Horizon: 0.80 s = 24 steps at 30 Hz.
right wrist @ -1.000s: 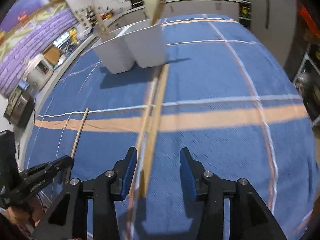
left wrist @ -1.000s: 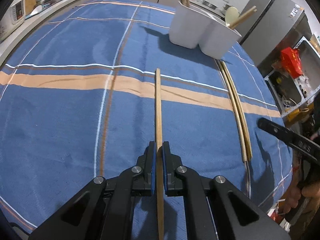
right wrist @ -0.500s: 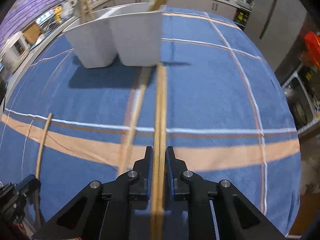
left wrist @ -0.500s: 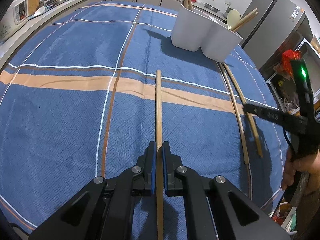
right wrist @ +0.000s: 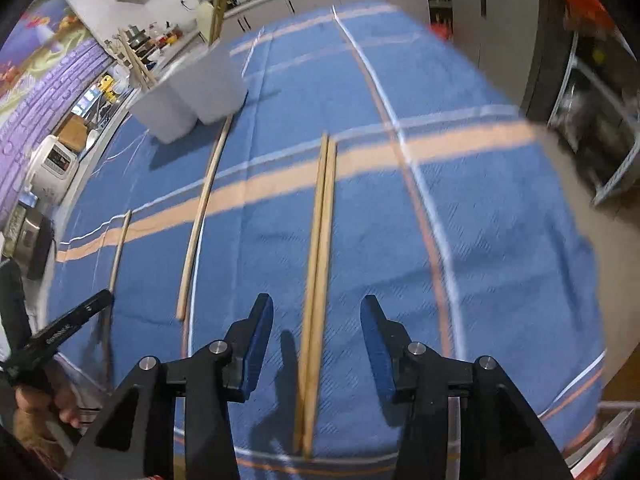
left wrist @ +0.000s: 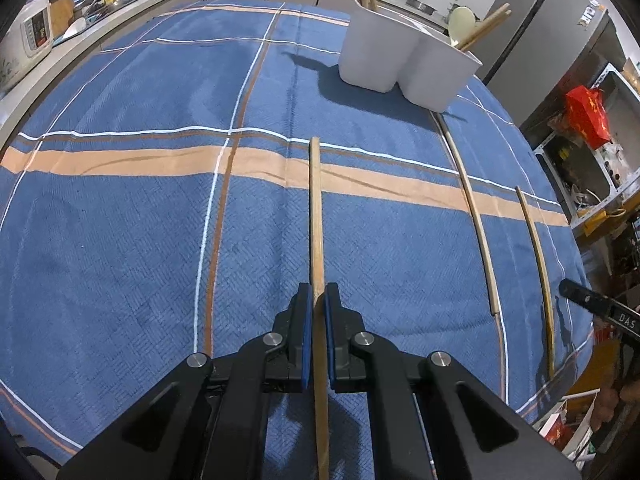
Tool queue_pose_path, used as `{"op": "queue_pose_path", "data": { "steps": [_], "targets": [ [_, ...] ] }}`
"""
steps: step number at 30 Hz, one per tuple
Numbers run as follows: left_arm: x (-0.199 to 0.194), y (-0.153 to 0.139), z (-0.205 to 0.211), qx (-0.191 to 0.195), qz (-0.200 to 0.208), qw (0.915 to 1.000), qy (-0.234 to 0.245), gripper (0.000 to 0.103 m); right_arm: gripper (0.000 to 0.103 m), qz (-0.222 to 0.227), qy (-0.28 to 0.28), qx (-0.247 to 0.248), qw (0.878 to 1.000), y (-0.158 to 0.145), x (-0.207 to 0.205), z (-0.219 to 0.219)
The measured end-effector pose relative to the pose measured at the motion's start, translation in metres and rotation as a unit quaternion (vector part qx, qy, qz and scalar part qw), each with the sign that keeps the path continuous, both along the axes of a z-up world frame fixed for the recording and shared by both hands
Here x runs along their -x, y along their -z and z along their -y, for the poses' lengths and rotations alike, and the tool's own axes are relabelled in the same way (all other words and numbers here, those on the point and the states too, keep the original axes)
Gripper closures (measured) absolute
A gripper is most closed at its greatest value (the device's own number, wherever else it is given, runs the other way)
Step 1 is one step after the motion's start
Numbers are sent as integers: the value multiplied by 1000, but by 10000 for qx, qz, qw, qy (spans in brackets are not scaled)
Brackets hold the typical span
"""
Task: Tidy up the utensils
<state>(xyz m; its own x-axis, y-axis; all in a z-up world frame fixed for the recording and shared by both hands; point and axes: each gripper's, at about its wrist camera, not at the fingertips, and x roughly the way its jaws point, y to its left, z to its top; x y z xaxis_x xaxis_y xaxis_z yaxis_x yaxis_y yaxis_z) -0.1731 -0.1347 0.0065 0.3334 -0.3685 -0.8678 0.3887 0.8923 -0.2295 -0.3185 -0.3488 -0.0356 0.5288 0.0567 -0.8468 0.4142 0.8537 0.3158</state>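
Observation:
My left gripper (left wrist: pixel 315 308) is shut on a wooden chopstick (left wrist: pixel 316 216) that points ahead over the blue plaid tablecloth (left wrist: pixel 140 220). My right gripper (right wrist: pixel 316 320) is open, with a pair of chopsticks (right wrist: pixel 322 240) lying on the cloth between its fingers. Another single chopstick (right wrist: pixel 204 208) lies to the left of the pair; it also shows in the left wrist view (left wrist: pixel 476 220), beside the pair (left wrist: pixel 536 264). The white two-compartment utensil holder (left wrist: pixel 404 64) stands at the far side with spoons and chopsticks in it; it also shows in the right wrist view (right wrist: pixel 192 100).
The right gripper shows at the right edge of the left wrist view (left wrist: pixel 600 308). The left gripper and its chopstick (right wrist: pixel 120 248) show at the left of the right wrist view. A counter with appliances (left wrist: pixel 36 36) runs along the left. A fridge (left wrist: pixel 548 16) and shelves stand to the right of the table.
My right gripper was shut on the pair of chopsticks and pulled them back from the holder; it has now opened and the pair lies on the cloth. My left gripper stays shut on its chopstick.

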Motion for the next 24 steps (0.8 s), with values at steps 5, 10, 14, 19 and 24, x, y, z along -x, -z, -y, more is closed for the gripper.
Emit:
{"op": "queue_pose_path", "data": {
  "steps": [5, 10, 14, 19, 24],
  "targets": [
    [-15, 0, 3, -100, 12, 9999, 5, 97, 54, 291, -599, 72, 9978, -13, -37, -20],
    [-27, 0, 8, -116, 22, 9999, -2, 97, 54, 48, -1101, 315, 9934, -1, -96, -57],
    [-28, -1, 11, -182, 40, 9998, -38, 97, 61, -210, -1189, 842, 9891, 10, -130, -78],
    [-23, -2, 14, -256, 145, 9996, -14, 97, 96, -471, -1004, 1044, 9883, 10, -129, -79],
    [-14, -1, 8, 21, -113, 9999, -49, 97, 96, -527, -861, 770, 9919, 8, -80, -74]
  ]
}}
